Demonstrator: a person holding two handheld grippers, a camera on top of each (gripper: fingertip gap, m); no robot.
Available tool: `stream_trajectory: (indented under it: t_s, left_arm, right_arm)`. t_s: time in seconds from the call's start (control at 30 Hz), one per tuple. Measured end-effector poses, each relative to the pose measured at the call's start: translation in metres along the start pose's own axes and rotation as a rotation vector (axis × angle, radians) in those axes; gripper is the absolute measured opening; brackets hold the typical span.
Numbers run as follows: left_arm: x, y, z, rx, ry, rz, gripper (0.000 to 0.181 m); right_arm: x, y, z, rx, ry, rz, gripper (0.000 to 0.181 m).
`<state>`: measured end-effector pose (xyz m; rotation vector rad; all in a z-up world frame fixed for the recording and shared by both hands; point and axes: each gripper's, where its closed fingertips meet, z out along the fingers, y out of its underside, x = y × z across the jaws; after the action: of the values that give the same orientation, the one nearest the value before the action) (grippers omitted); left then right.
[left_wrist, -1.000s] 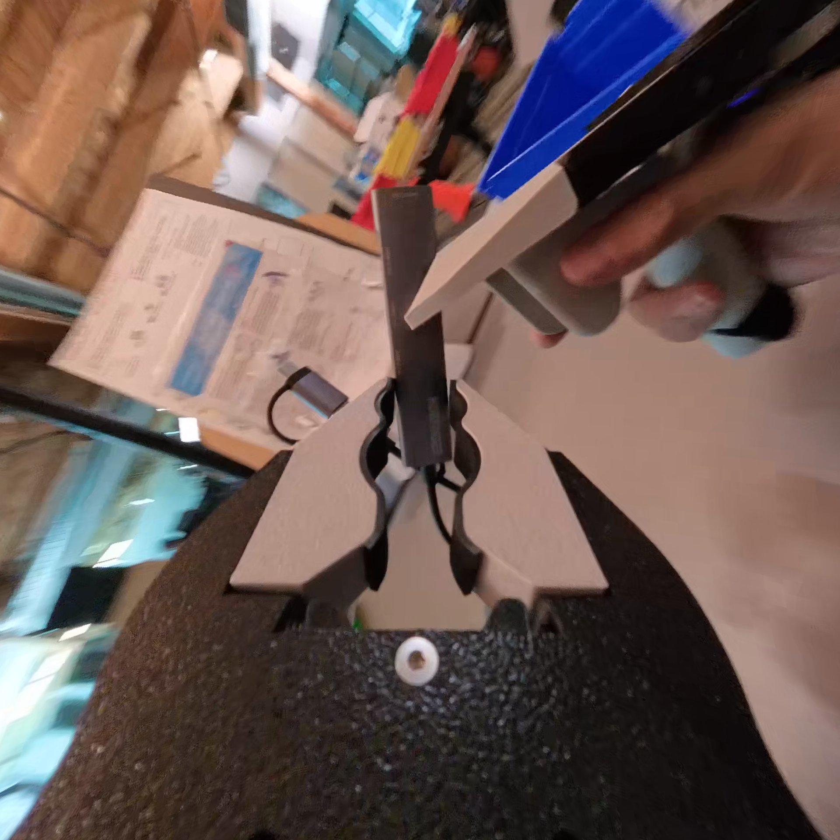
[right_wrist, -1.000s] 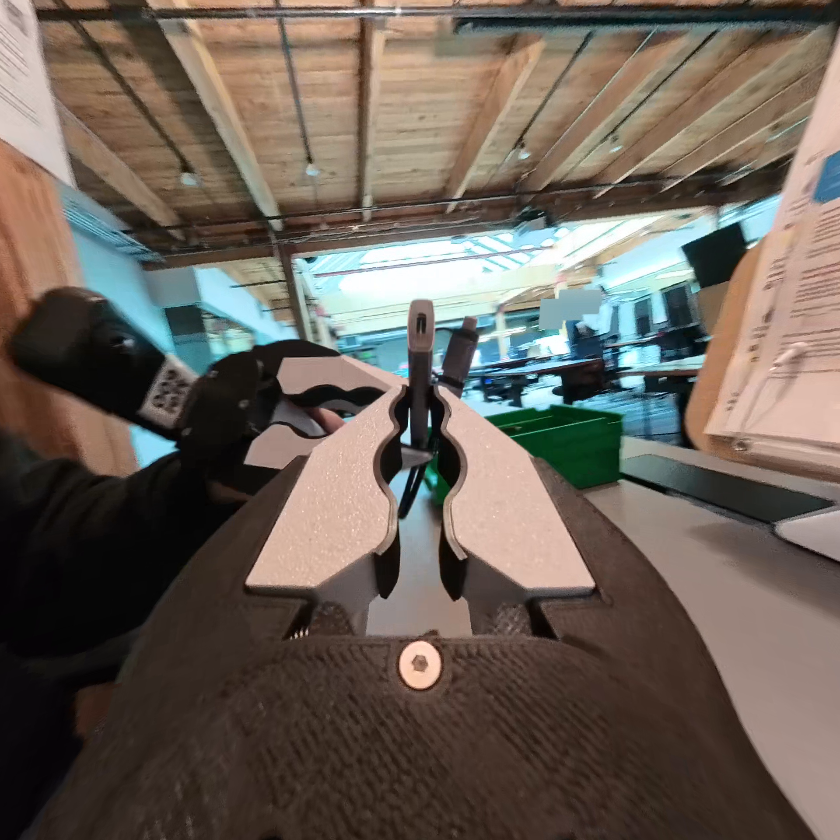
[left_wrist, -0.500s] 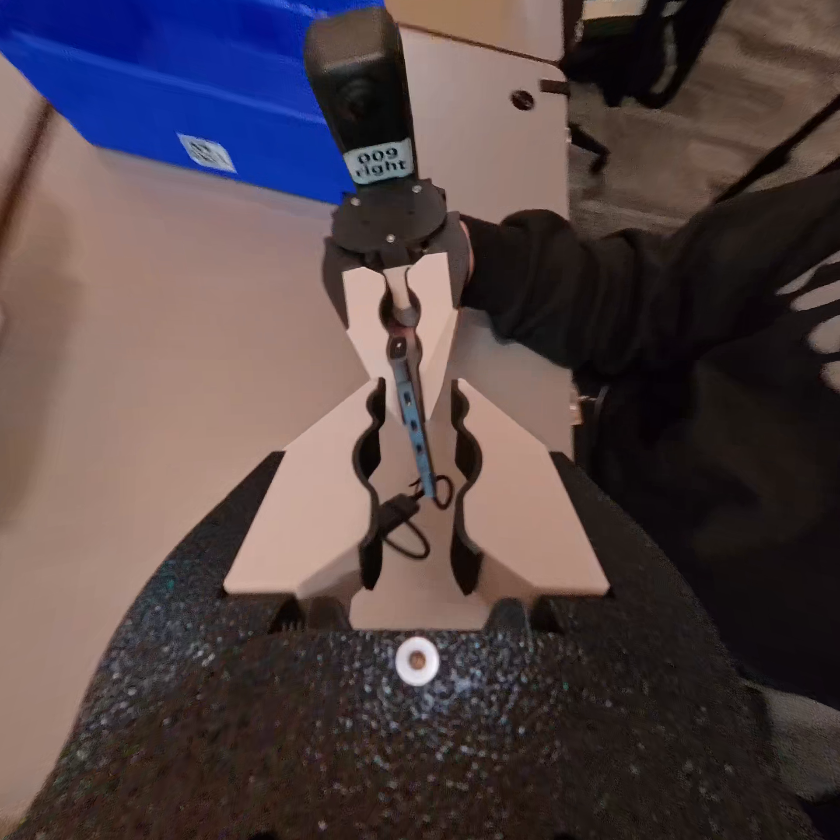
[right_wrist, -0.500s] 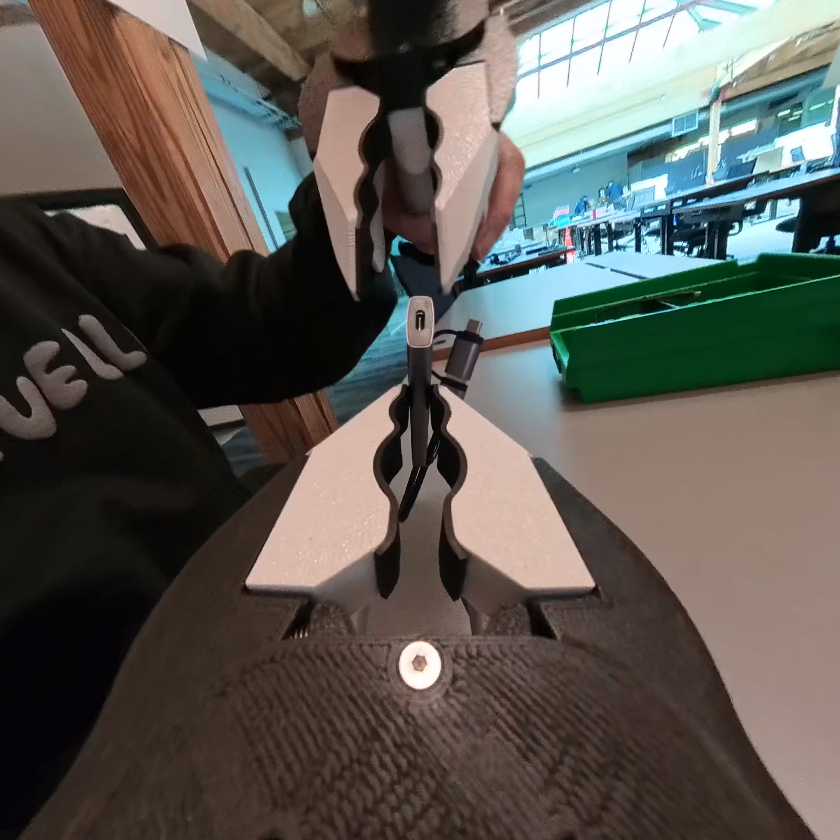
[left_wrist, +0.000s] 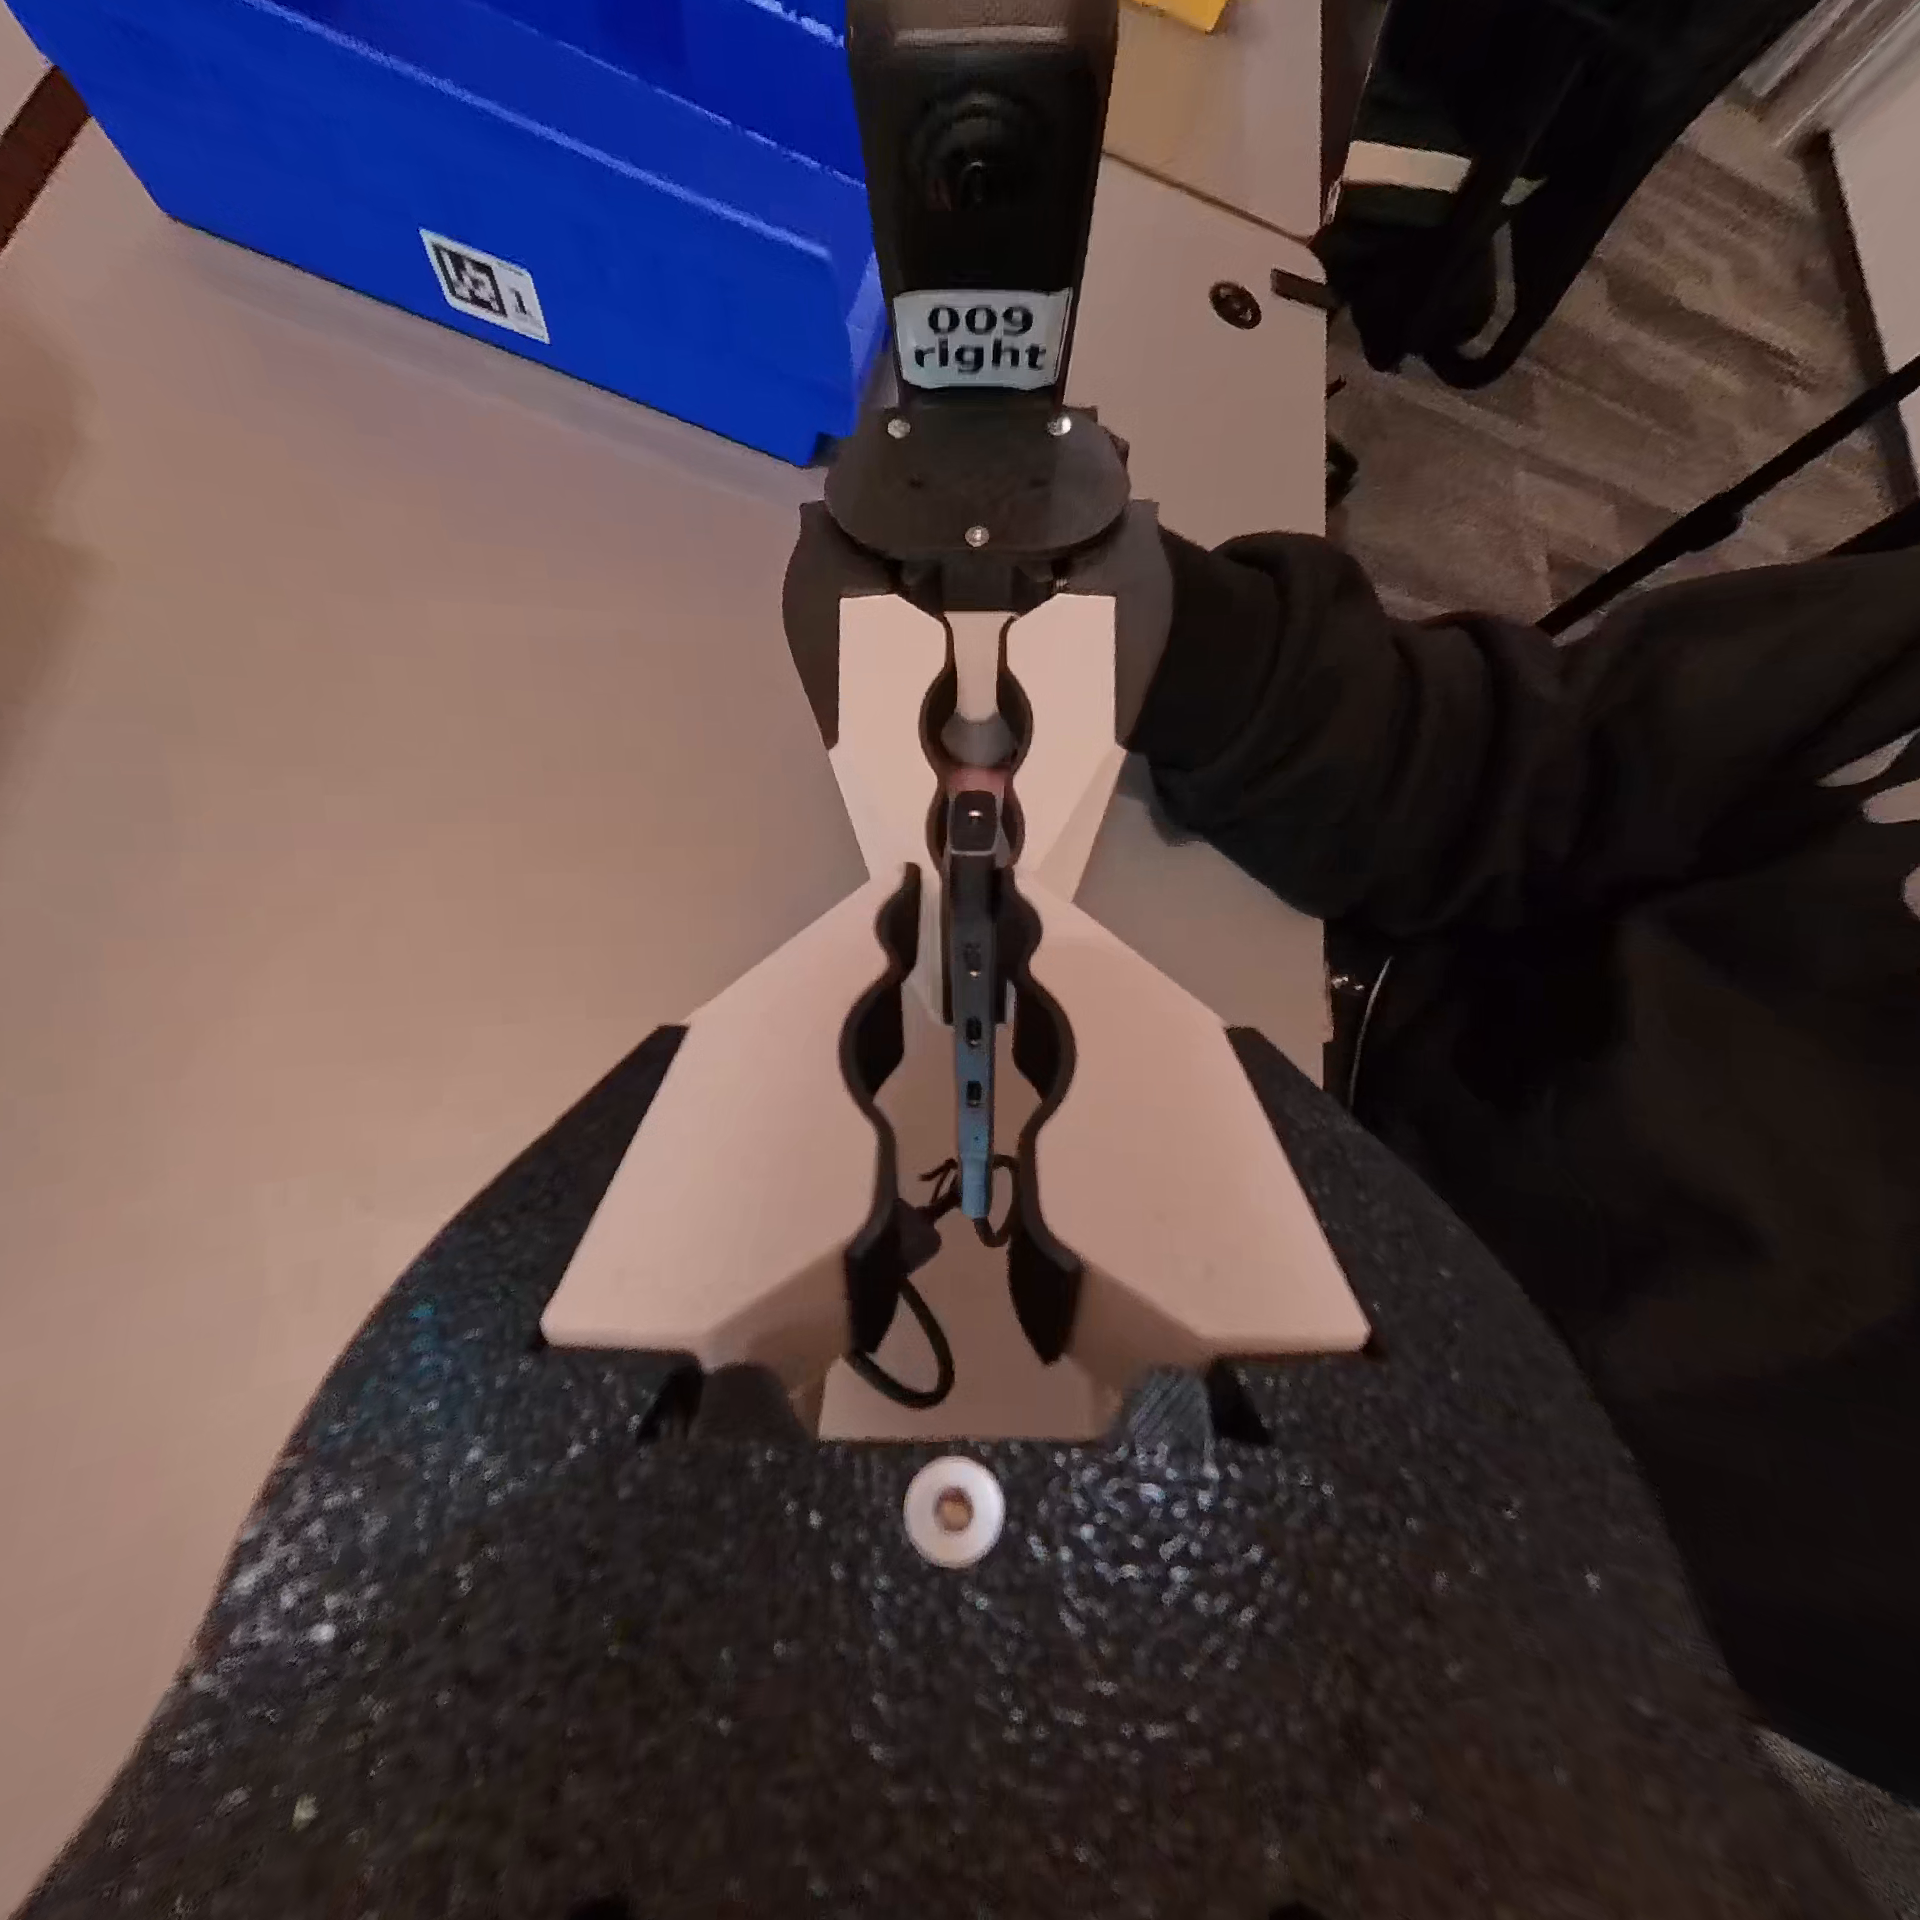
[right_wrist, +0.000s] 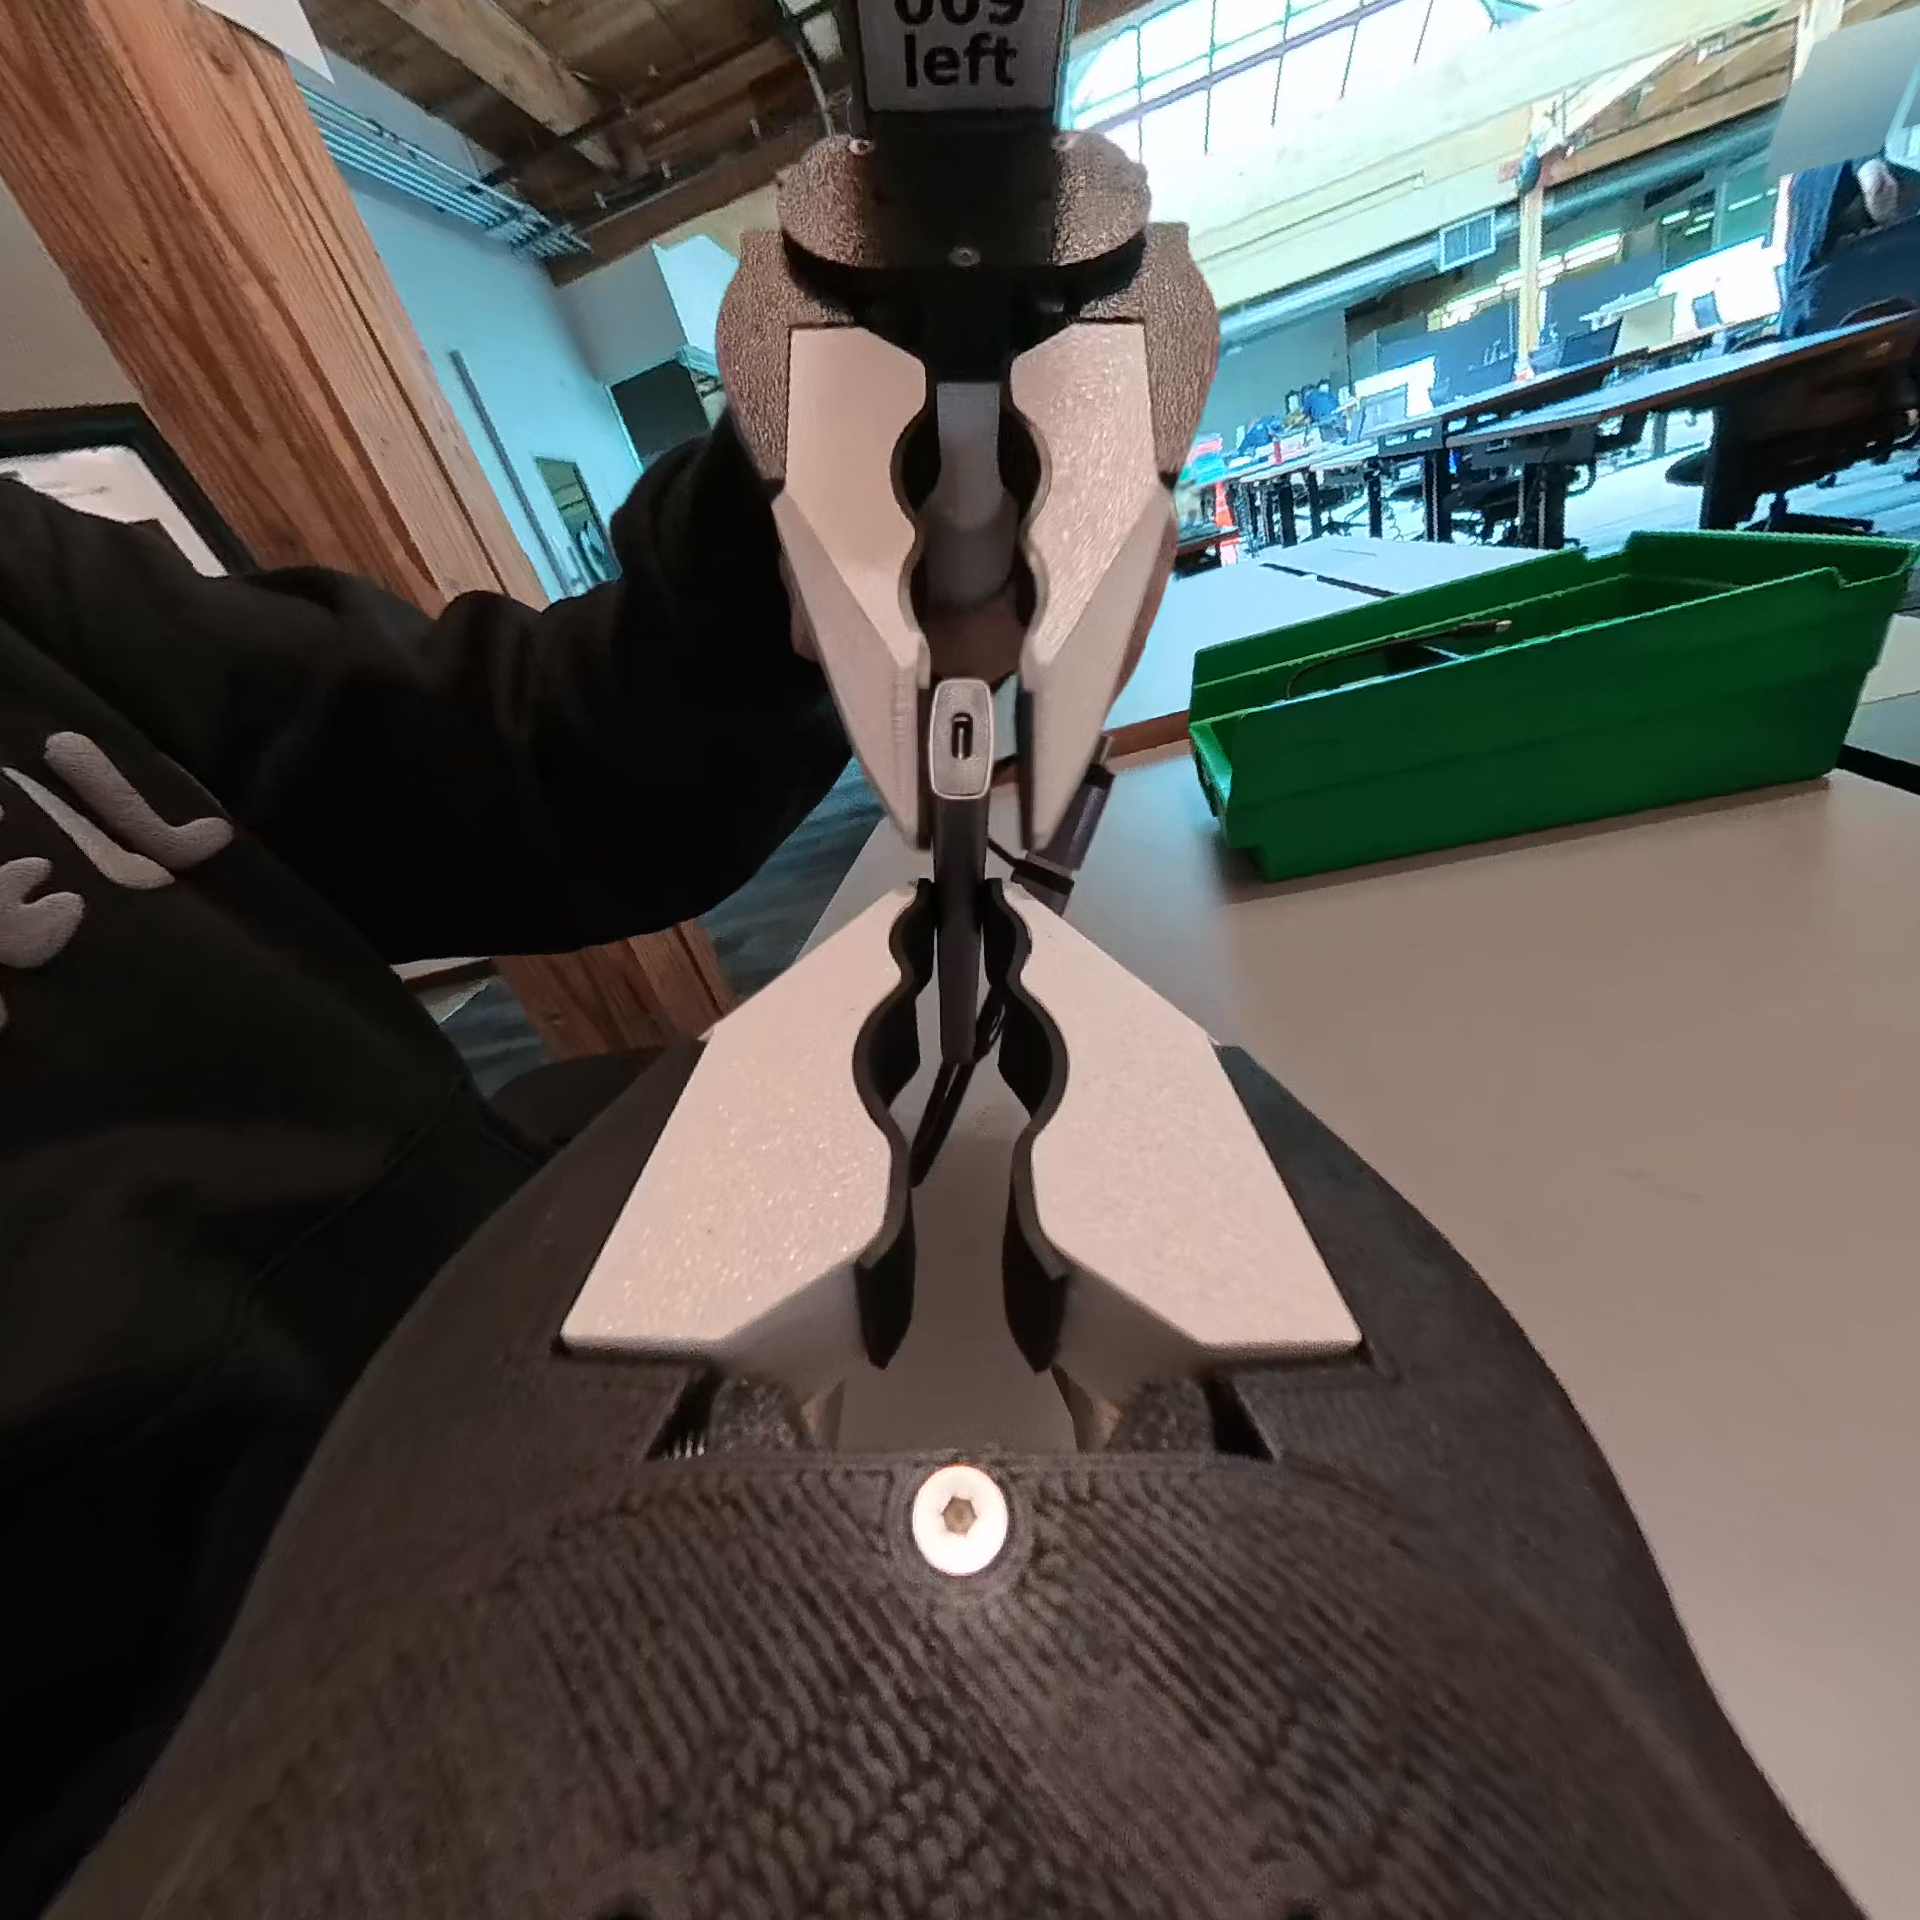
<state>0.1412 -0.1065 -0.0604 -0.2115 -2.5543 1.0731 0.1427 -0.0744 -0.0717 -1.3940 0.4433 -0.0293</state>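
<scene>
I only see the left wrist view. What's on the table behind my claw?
Observer: A green bin sits on the table.
Operator: Anything tall over there?
Observer: A wooden post stands past the table's edge, behind the person's sleeve.
Operator: Is my claw squeezing the skinny stick?
Observer: No. Seen from the right wrist view, the left claw is open around the grey adapter, with a gap beside it. The right claw is shut on it.
</scene>
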Motion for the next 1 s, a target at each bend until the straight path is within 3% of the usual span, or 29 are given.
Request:
stream_trajectory:
  t_s: [0.1,0.2,0.27,0.33,0.43,0.57,0.7,0.83,1.0]
  left_arm:
    - [-0.002,0.005,0.006,-0.016,-0.023,0.046,0.006]
    - [-0.021,-0.011,-0.004,0.13,-0.12,0.006,0.006]
    - [-0.044,-0.03,-0.025,0.331,-0.19,-0.124,0.006]
    - [-0.067,-0.043,-0.052,0.565,-0.22,-0.298,0.006]
    - [-0.087,-0.048,-0.09,0.9,-0.16,-0.545,0.006]
    - [-0.098,-0.033,-0.102,1.197,0.018,-0.805,0.006]
    - [-0.099,-0.021,-0.078,1.276,0.115,-0.939,0.006]
    - [-0.098,-0.02,-0.058,1.257,0.116,-0.975,0.005]
    - [-0.098,-0.02,-0.054,1.254,0.055,-0.986,0.006]
  right_arm:
    - [0.007,0.003,0.001,-0.019,0.047,-0.021,0.008]
    - [0.026,-0.016,-0.009,0.112,0.191,-0.104,0.011]
    - [0.041,-0.04,-0.025,0.261,0.376,-0.24,0.045]
    - [0.04,-0.05,-0.032,0.296,0.481,-0.42,0.048]
    - [0.045,-0.051,-0.03,0.244,0.602,-0.608,0.075]
    - [0.037,-0.064,-0.033,0.368,0.638,-0.689,0.084]
    - [0.041,-0.055,-0.026,0.345,0.632,-0.705,0.081]
    - [0.05,-0.053,-0.032,0.336,0.696,-0.731,0.065]
    - [0.056,-0.049,-0.037,0.316,0.713,-0.717,0.052]
